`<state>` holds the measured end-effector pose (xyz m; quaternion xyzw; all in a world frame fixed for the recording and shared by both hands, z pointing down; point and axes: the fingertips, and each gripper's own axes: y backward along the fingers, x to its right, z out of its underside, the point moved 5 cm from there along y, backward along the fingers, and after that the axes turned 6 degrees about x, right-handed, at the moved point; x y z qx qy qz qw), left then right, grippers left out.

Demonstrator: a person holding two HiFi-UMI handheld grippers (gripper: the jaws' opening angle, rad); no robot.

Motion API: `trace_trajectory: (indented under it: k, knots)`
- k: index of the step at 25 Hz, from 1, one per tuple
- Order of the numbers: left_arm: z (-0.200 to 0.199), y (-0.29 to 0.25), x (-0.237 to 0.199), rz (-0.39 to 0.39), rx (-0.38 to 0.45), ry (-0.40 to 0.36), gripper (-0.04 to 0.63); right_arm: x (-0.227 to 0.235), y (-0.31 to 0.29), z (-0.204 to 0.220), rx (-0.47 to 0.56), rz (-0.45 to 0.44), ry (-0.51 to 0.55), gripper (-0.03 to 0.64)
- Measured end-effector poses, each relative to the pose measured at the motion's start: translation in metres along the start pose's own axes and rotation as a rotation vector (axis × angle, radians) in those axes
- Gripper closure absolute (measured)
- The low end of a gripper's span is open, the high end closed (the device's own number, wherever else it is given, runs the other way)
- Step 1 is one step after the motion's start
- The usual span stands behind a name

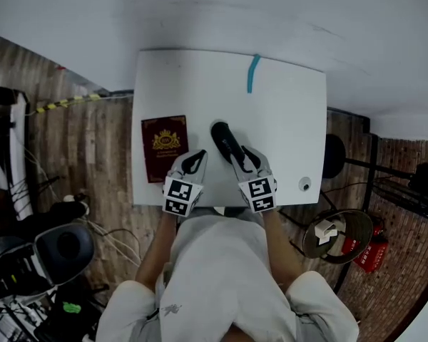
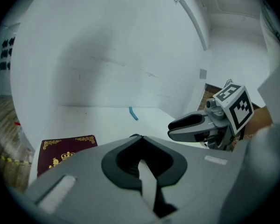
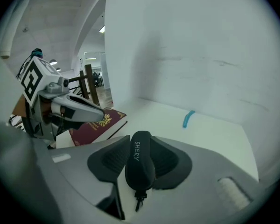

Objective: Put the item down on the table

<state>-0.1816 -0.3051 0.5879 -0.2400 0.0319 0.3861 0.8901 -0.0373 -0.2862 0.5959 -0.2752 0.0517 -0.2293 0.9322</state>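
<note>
We find the right tongs [image 3: 140, 147] clamped on the black case [image 3: 139, 168] over the tabletop [image 1: 289, 120]; left tongs [image 2: 143, 157] together, empty. Setting it down remains outstanding.

White letters on the black case [image 3: 139, 160] spell "SHERY", running along its length. The maroon booklet [image 3: 95, 125] carries gold print around its crest, too small to read.

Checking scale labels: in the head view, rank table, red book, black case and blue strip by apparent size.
1. Table
2. Red book
3. Black case, held in the right gripper, so nearer the camera
4. Blue strip
</note>
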Motion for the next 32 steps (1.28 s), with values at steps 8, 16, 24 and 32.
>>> trace_trajectory:
  k: [8,16,24,32]
  knots:
    - [-0.016,0.016,0.003,-0.030,0.038,-0.039,0.577,0.001,0.032,-0.020,0.090,0.040,-0.005,0.602]
    - [-0.023,0.025,0.029,-0.072,0.041,-0.083,0.577,0.007,0.058,-0.016,0.142,0.018,-0.010,0.614]
    - [-0.030,0.030,0.046,-0.155,0.066,-0.137,0.577,0.014,0.075,-0.014,0.195,-0.029,-0.006,0.614]
    - [-0.033,0.030,0.058,-0.194,0.084,-0.167,0.577,0.013,0.079,-0.010,0.202,-0.069,0.014,0.614]
